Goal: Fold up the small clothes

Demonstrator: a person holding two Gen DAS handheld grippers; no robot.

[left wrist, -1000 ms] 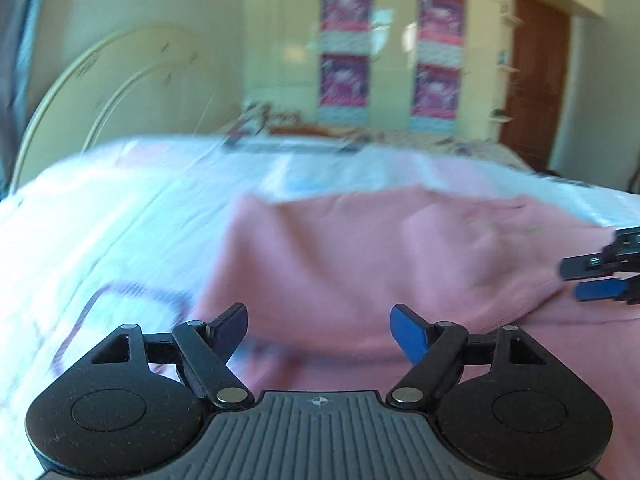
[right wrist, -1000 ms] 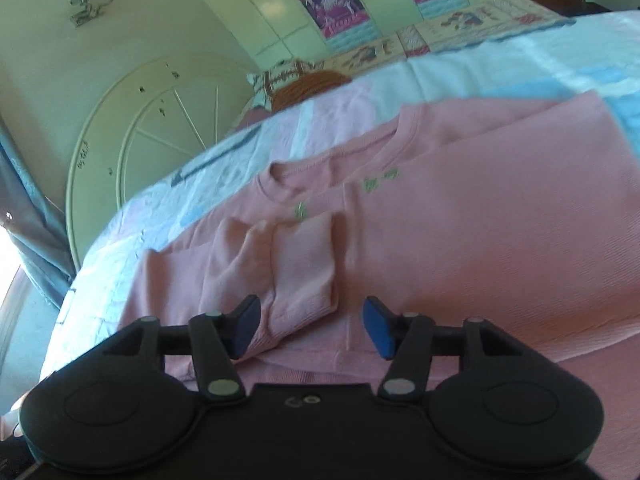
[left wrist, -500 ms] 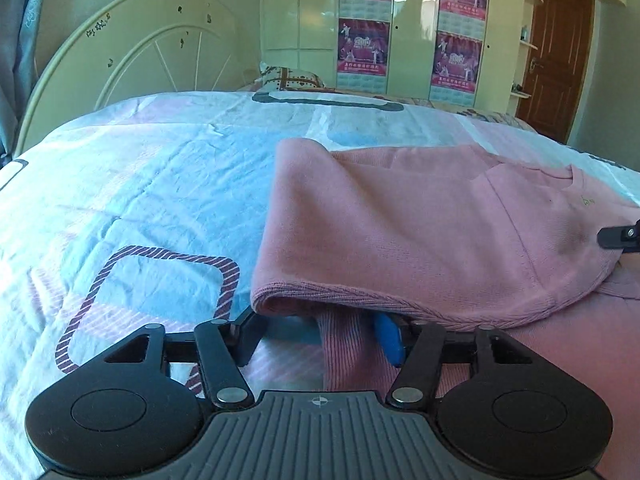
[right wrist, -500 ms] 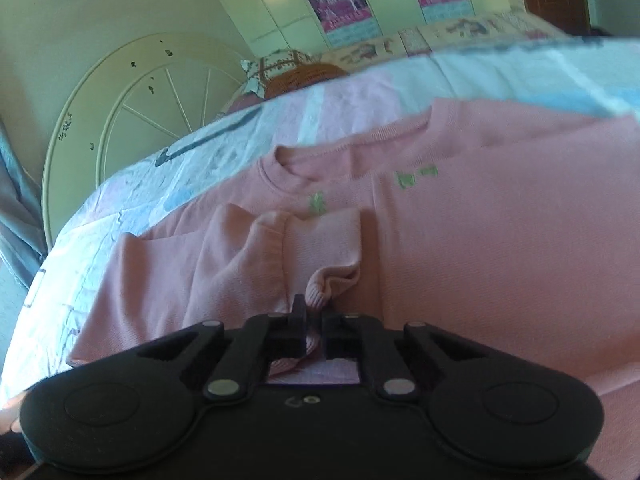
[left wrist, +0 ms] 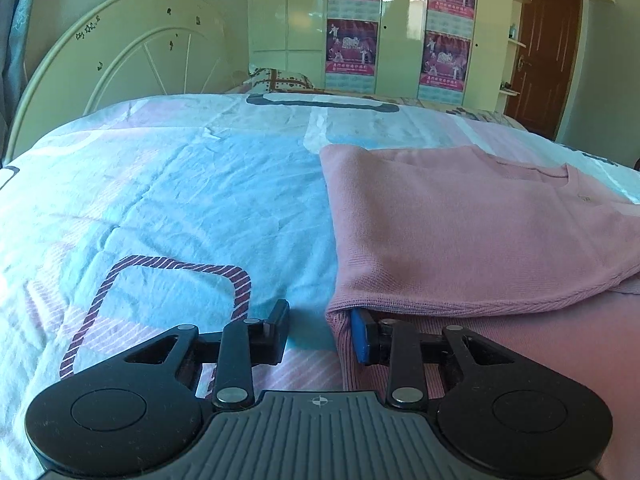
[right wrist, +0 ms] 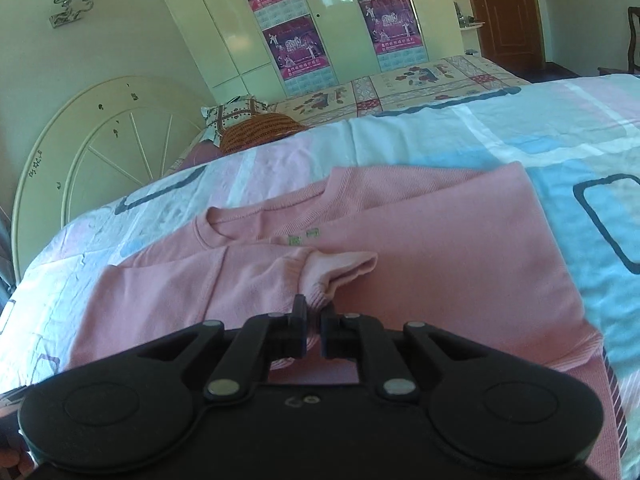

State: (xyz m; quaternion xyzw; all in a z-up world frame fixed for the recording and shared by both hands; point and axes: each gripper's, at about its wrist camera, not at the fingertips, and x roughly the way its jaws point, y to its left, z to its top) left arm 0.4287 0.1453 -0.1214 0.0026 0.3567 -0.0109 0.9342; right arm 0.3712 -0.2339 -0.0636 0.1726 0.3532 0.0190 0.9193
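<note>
While one pink sweater (right wrist: pixel 420 240) covers bed (left wrist: pixel 180 184), right hand-held gripper (right wrist: pixel 314 330) pinching cuff (right wrist: pixel 320 280), left hand-held gripper (left wrist: pixel 320 330) released.

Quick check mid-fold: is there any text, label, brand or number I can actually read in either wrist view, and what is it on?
"2010": large numerals on the posters stuck to the wardrobe doors; fairly blurred, so a best reading.
Calendar grids and small lines on those posters: too small to read.
Green embroidery on the pink sweater: too small to read.
Dark marks along the white headboard: not legible as words.

Bright daylight, glare on wardrobe doors (left wrist: pixel 308 8), sharp focus, bowed fisheye edges.
</note>
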